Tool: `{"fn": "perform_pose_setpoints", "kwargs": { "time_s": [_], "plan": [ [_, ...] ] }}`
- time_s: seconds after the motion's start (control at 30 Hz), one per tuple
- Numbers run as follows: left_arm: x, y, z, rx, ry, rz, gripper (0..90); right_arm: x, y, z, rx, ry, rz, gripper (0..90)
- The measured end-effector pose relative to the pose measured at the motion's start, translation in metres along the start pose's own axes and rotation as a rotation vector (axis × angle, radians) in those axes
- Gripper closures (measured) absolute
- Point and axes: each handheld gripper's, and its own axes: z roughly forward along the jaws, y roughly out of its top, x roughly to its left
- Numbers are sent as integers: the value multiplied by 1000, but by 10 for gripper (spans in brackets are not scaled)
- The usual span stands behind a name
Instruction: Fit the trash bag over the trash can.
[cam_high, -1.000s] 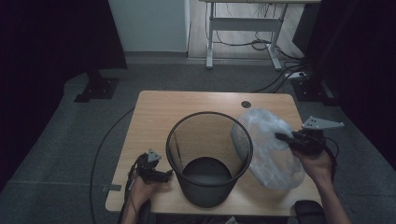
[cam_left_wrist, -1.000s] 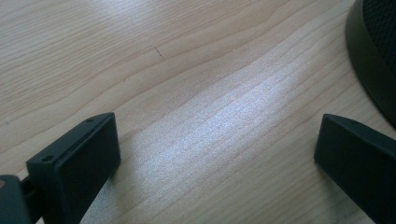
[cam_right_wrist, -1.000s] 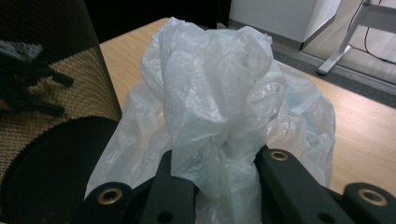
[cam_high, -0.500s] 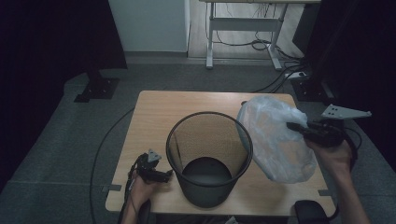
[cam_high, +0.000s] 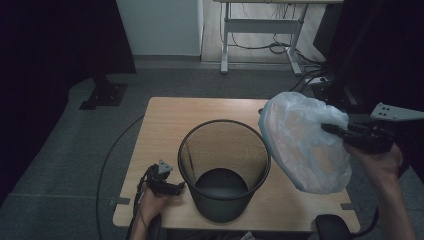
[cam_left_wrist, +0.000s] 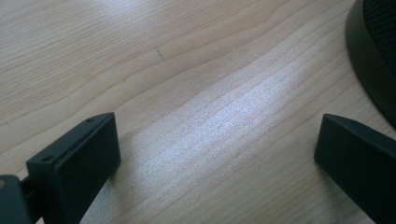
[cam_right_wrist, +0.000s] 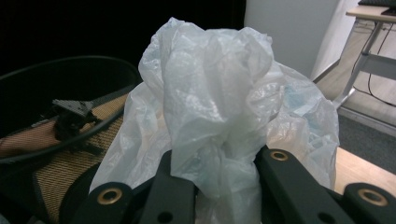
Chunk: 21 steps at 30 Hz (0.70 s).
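Right tongs (cam_high: 334, 129) pinching crumpled plastic bag (cam_high: 302, 142), bag hanging left of them beside mesh bin (cam_high: 224, 170); left tongs (cam_high: 176, 188) spread, resting on bench (cam_high: 170, 125), bin at their right

Translucent white plastic bag (cam_high: 305, 145), crumpled and puffed out, hanging at right of centre in the high view, bunched end pinched at its right side, lower edge down near the tabletop. Black mesh bin (cam_high: 224, 175) upright and open-topped at lower centre of that view, bag just beside its right rim. In the right gripper view, bag (cam_right_wrist: 219, 116) wadded at centre, bin (cam_right_wrist: 60, 121) at left.
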Motion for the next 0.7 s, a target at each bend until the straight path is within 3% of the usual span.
{"fn": "perform_pose_setpoints", "kwargs": {
  "time_s": [0.33,0.7],
  "plan": [
    [0,0,0,0,0,0,1,19,25,-24,-30,27,-38,797],
    [0,0,0,1,-2,0,0,42,45,-38,-60,124,-63,796]
  ]
}}
